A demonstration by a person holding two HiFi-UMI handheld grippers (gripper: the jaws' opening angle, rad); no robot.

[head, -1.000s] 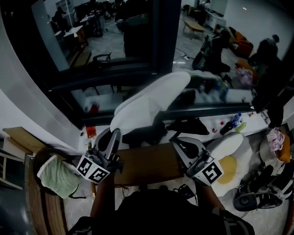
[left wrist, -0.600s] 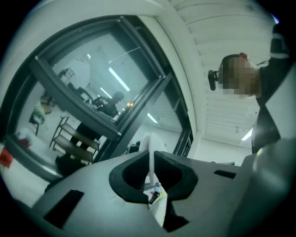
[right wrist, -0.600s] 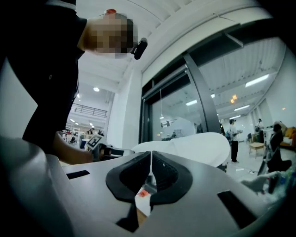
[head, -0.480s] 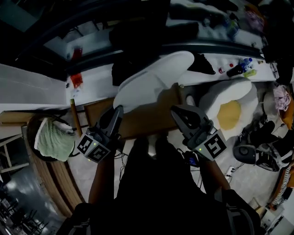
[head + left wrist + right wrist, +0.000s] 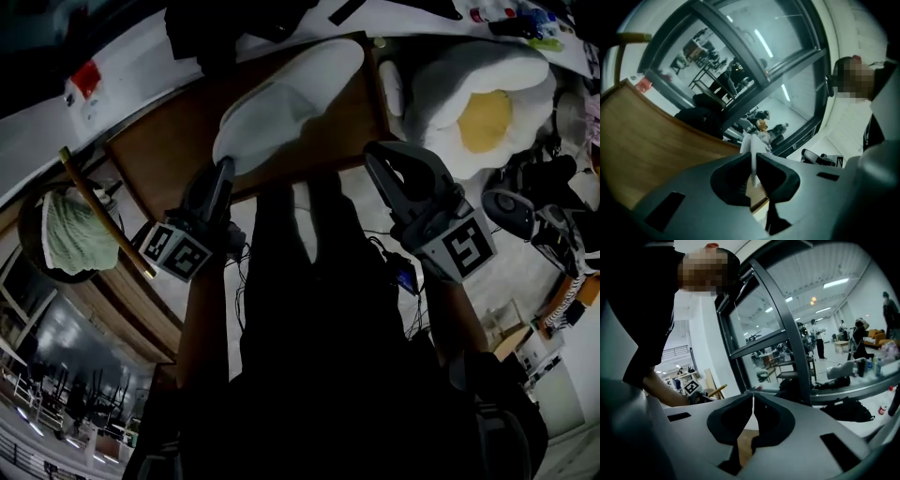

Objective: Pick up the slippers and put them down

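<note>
We have lowered the slippers over the table, lying away rightward from the left gripper that pinches their near end, while the right gripper is closed and empty beside them.

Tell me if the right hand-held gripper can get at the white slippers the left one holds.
Probably yes: the white slippers stretch over the wooden table just ahead of the right hand-held gripper, nothing between, though its jaws are together and must open.

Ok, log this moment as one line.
left hand-held gripper: shut on white slippers edge | right hand-held gripper: shut, empty | slippers: over wooden table
</note>
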